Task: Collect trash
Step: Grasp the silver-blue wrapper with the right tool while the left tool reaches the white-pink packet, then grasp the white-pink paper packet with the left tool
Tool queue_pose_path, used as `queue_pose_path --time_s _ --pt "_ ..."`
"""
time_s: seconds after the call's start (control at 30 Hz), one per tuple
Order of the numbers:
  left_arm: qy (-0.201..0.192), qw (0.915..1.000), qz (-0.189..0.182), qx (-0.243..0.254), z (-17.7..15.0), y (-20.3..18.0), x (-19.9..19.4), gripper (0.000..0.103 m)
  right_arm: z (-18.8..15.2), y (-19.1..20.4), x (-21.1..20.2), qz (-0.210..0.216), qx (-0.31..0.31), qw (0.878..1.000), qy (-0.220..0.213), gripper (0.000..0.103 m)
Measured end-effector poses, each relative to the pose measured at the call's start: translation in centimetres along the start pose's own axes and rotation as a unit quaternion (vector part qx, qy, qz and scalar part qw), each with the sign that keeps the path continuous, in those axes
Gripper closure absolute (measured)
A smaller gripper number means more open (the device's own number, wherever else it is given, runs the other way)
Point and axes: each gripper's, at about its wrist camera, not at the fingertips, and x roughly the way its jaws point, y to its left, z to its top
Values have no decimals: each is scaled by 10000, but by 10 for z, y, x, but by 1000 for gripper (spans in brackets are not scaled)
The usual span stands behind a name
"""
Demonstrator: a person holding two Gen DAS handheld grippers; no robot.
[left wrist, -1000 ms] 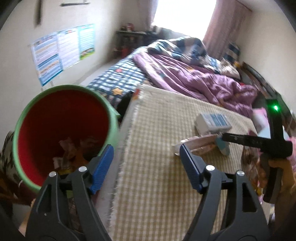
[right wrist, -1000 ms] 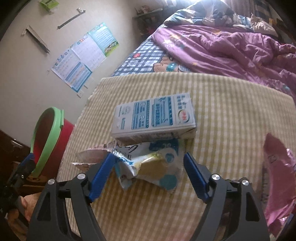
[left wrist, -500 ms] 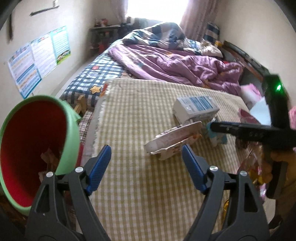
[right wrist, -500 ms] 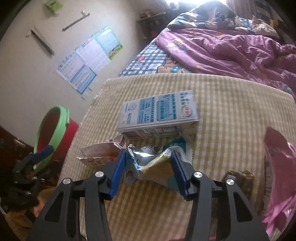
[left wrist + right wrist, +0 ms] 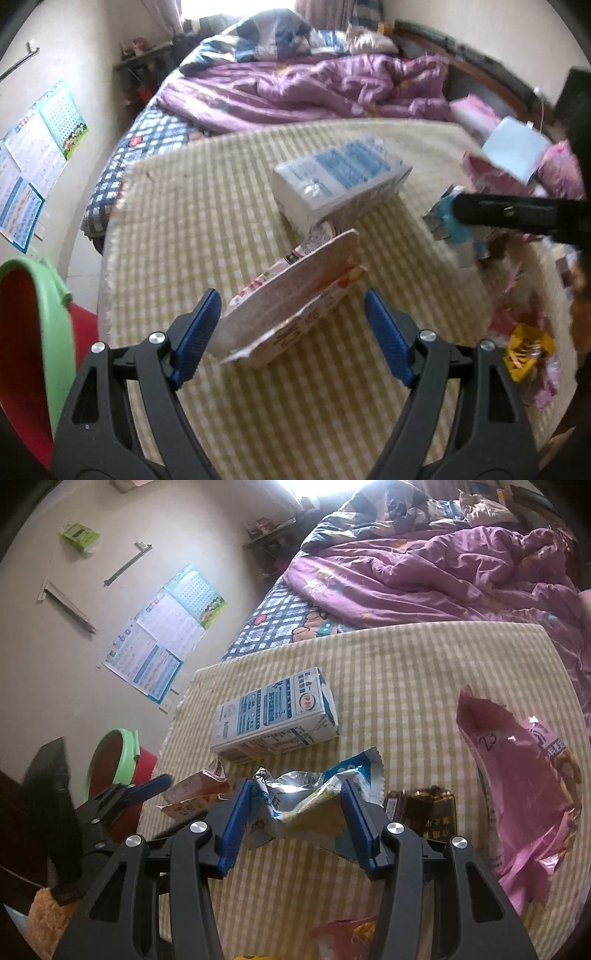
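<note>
Trash mostly uncollected, judging by the spread. Right gripper (image 5: pixel 295 821) clamped on the crumpled blue-and-silver wrapper (image 5: pixel 314 797), pinched between both blue pads. Left gripper (image 5: pixel 291 332) spread wide, straddling the flattened orange-white carton (image 5: pixel 291 295) without gripping. Ahead of both: the blue milk box (image 5: pixel 275 720). Right of the clamped wrapper: a brown packet (image 5: pixel 421 810) and a pink bag (image 5: pixel 517 775). Off to the left: the red bin (image 5: pixel 22 332), some rubbish probably inside, contents unseen.

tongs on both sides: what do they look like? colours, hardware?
Identical pair: left tongs and right tongs have matte black plastic arms with triangular cutouts, silver round screw heads near the tips, and blue ribbed pads. No cables or sleeves visible.
</note>
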Motion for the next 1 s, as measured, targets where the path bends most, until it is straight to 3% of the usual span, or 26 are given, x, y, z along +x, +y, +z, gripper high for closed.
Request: queue_pose_path --time_s 0.1,0.17,0.27,0.4,0.47,0.67,1.0 --pt "110 9999 75 -84 -1 0 7 28 -3 3 -1 29 3 10000 -5 55" --pt "53 9997 46 -234 -3 4 4 44 -2 4 0 39 -4 10000 7 55" --pt "10 9989 -27 -470 -9 12 -3 58 -3 9 2 65 -33 10000 16 55" --pt "-166 9942 -264 -1026 -22 24 -20 63 -5 19 4 116 -109 9999 32 55" --pt "-220 9908 -382 -1277 -28 28 -29 89 -6 23 6 133 -141 9998 34 55" --pt "-656 9696 -564 -2287 -55 53 -68 89 -11 36 12 157 -318 9993 95 55" --pt "-744 9588 -266 -2730 -85 83 -92 89 -25 66 29 316 -649 9969 303 55"
